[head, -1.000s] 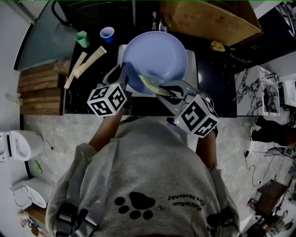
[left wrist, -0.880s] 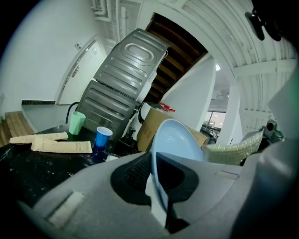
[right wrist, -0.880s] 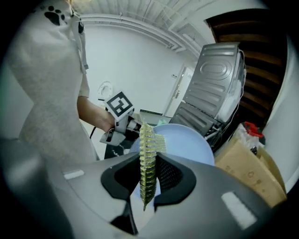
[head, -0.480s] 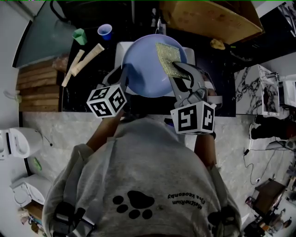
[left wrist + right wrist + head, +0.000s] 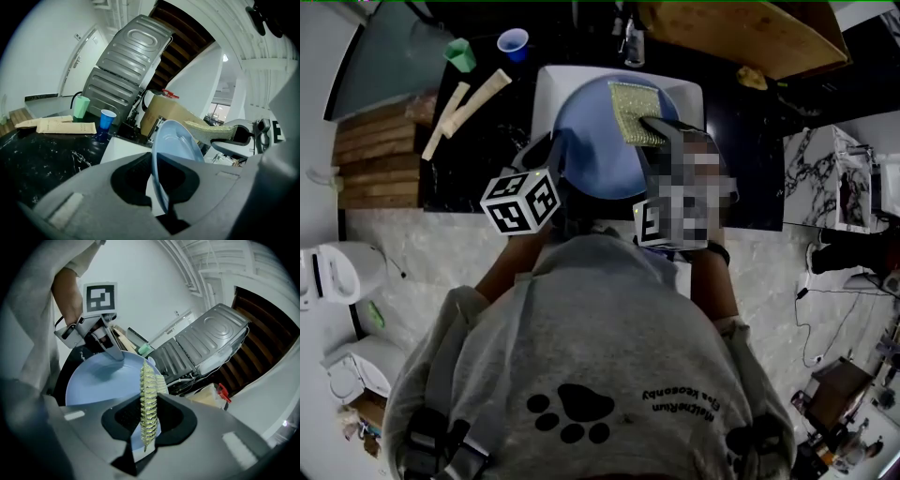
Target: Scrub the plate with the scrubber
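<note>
A pale blue plate [image 5: 595,150] is held tilted over a white sink [image 5: 551,89]. My left gripper [image 5: 551,157] is shut on the plate's left rim, which passes edge-on between the jaws [image 5: 158,180] in the left gripper view. A yellow-green scrubber [image 5: 635,112] lies flat against the plate's far right part. My right gripper [image 5: 664,129] is shut on the scrubber; in the right gripper view the scrubber [image 5: 148,394] stands edge-on between the jaws against the plate [image 5: 96,380]. A mosaic patch covers much of the right gripper in the head view.
On the black counter [image 5: 487,150] left of the sink lie two beige packets [image 5: 469,103], a green cup [image 5: 459,53] and a blue cup [image 5: 514,42]. A cardboard box [image 5: 741,33] stands behind the sink. A small yellowish lump [image 5: 752,78] lies at the right.
The right gripper carried the scrubber from the plate's near edge across to its far right part. The left gripper kept its hold on the plate's rim, barely moving.
</note>
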A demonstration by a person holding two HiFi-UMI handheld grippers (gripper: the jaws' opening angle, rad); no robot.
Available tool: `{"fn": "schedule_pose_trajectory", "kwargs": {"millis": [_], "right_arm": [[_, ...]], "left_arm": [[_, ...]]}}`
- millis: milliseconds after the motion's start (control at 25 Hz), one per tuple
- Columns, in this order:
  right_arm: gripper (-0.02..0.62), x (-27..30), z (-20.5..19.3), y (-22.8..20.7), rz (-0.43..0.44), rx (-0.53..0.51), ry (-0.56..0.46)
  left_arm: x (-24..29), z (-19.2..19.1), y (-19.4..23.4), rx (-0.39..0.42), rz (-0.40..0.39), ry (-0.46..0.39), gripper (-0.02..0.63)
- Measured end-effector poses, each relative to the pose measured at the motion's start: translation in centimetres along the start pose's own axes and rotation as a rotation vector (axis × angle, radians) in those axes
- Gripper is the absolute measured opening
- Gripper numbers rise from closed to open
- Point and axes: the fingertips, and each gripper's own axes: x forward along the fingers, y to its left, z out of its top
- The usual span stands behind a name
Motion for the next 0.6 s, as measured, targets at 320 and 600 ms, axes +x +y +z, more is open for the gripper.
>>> {"fn": "schedule_pose_trajectory", "kwargs": {"millis": [320,600], "right_arm": [[0.072,2.0,-0.3,1.1,-0.005,-0.081,0.046],[0.073,3.2,-1.1,2.6,0.039,-0.111,0.074]], "left_arm": [[0.2,-0.1,0.0,-0.013,-0.012,0.008,0.02],[0.1,1.4,-0.7,-0.019,-0.038,-0.032,0.022]]}}
